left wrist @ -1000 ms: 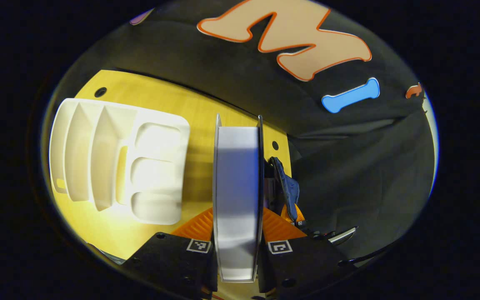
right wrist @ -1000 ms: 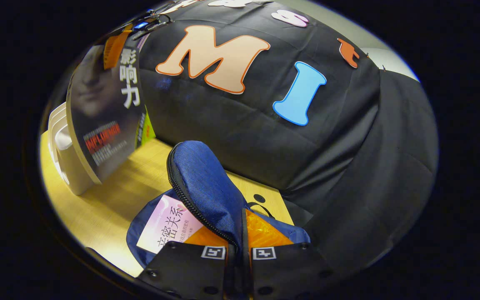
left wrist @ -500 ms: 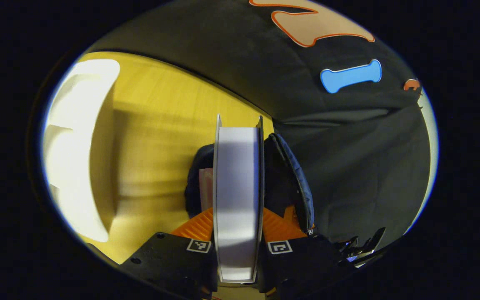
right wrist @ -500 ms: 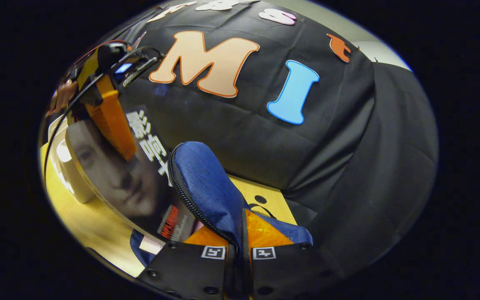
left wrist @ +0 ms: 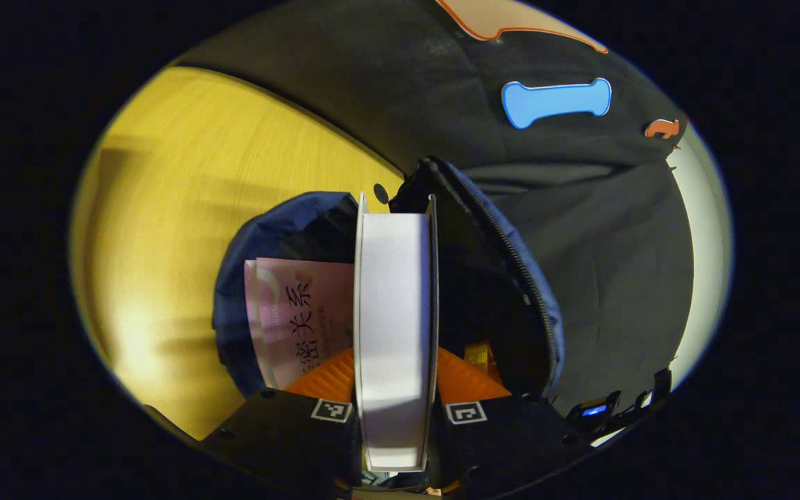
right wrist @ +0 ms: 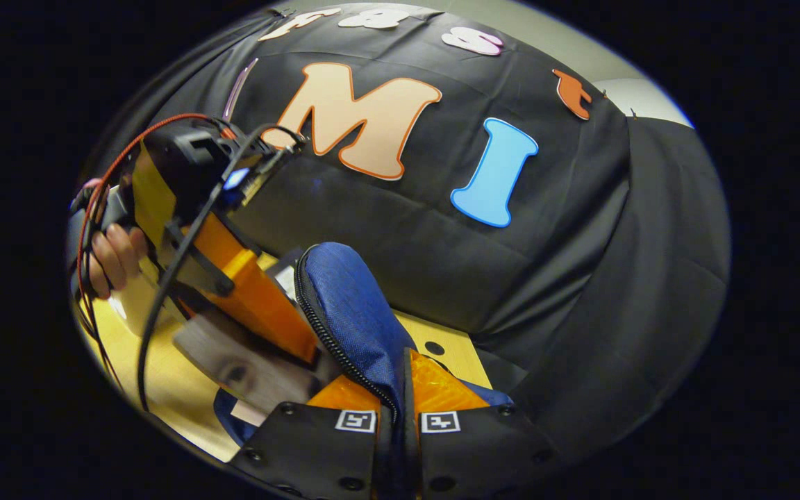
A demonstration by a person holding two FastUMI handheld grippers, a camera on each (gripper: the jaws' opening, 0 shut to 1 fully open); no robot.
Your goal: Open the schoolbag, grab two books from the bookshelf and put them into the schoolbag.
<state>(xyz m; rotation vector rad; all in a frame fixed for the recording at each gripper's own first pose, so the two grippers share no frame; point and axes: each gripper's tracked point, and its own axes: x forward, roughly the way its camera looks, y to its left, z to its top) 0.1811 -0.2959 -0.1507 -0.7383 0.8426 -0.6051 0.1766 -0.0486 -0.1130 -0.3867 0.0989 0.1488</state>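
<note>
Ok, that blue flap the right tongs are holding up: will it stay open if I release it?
Probably not. The schoolbag flap looks like thin woven fabric, pinched upright by the right tongs, so it likely flops back over the opening. The book in the left tongs looks stiff and could prop it.

Book (left wrist: 394,312) entering open blue schoolbag (left wrist: 511,278).

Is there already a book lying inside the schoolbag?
Yes, a pink book lies inside the open blue schoolbag, beside the book the left tongs hold.
</note>
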